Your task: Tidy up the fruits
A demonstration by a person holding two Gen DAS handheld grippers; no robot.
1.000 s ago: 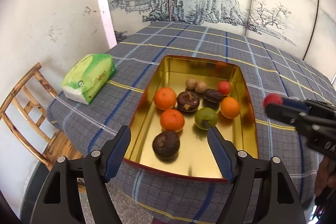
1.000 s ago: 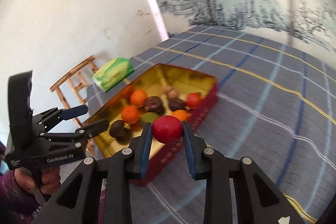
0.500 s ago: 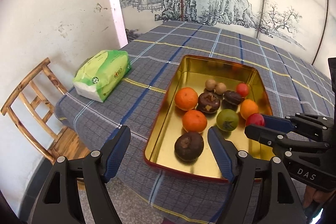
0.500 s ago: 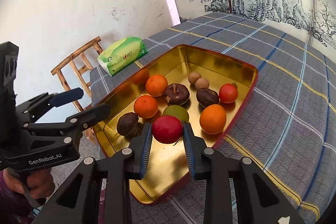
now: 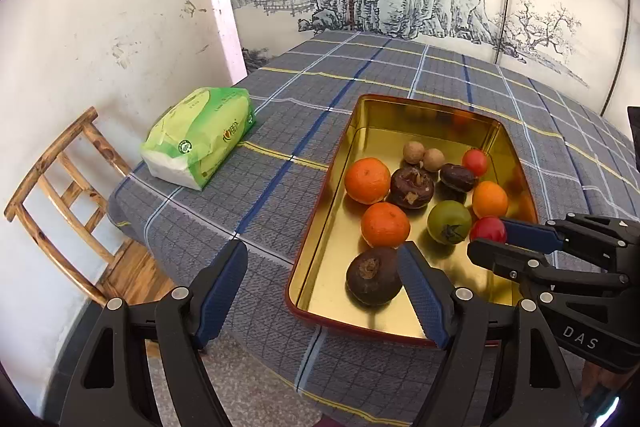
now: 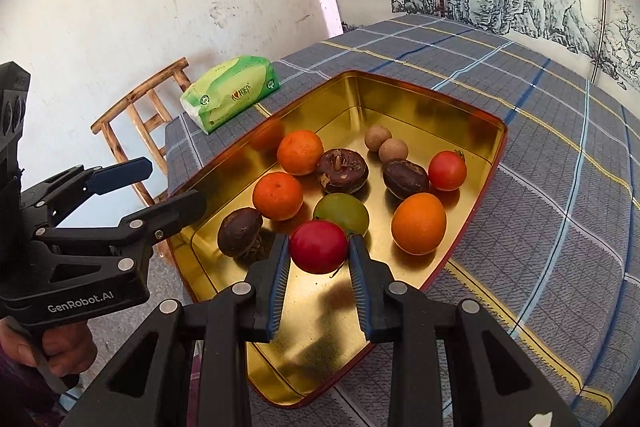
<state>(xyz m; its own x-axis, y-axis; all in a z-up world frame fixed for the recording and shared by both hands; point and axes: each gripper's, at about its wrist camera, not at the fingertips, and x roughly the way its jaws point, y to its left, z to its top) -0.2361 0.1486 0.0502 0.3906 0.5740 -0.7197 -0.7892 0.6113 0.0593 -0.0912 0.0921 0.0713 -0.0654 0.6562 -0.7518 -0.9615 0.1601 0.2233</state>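
A gold tin tray on the plaid table holds several fruits: oranges, a green fruit, dark brown fruits, small tan ones and a red tomato. My right gripper is shut on a red fruit, held just over the tray's near part beside the green fruit. My left gripper stands open at the tray's near left corner, nothing between its fingers.
A green tissue pack lies on the plaid tablecloth left of the tray. A wooden chair stands by the white wall off the table's left edge. A painted screen closes the far side.
My right gripper has carried the red fruit from outside the tray's right rim to over its inside and lower. The left gripper has barely shifted.
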